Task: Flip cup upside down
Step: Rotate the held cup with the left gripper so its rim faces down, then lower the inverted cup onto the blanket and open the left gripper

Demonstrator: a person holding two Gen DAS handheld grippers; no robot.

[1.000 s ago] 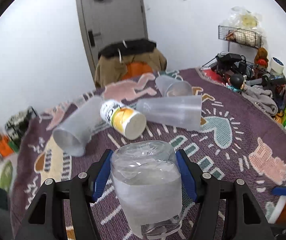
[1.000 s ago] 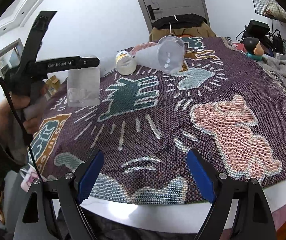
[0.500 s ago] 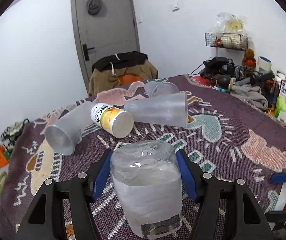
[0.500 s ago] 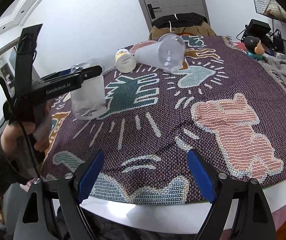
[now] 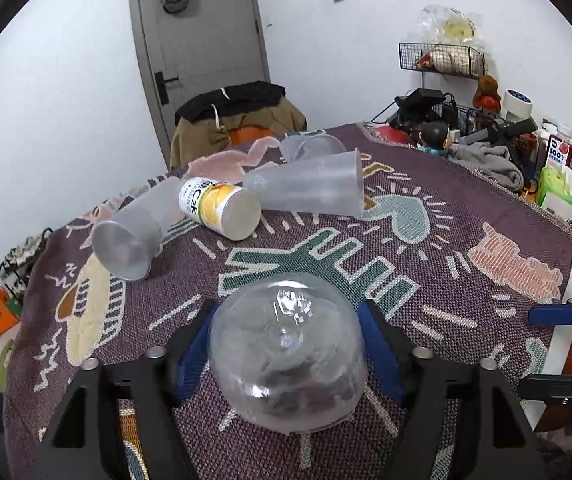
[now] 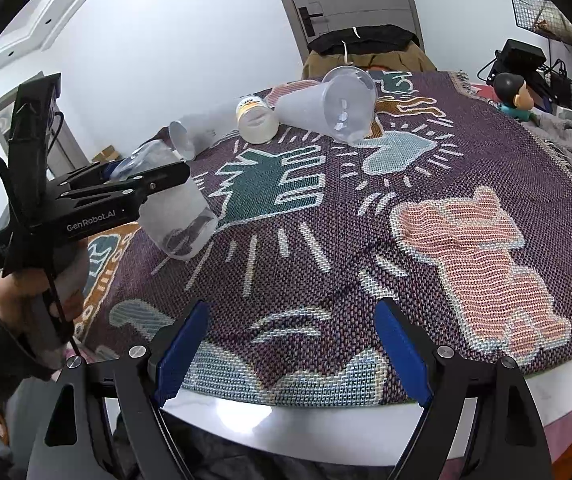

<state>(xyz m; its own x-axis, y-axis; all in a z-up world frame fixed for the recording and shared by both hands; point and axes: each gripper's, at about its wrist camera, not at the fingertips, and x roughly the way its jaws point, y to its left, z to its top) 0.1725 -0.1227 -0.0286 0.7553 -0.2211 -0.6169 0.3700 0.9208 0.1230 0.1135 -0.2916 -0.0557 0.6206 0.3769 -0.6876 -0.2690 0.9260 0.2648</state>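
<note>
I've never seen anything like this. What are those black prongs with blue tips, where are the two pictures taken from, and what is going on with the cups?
No robot here: a person holds a two-finger claw in each hand, and each claw carries a wide-angle camera looking along its fingers. In the left camera's picture, the left claw is shut on a clear plastic cup, its closed bottom facing the camera. The right camera shows that cup from the side, tilted, mouth down near the patterned cloth. The right claw is open and holds nothing. Farther back, three more frosted cups and a small yellow-labelled can lie on their sides.
</note>
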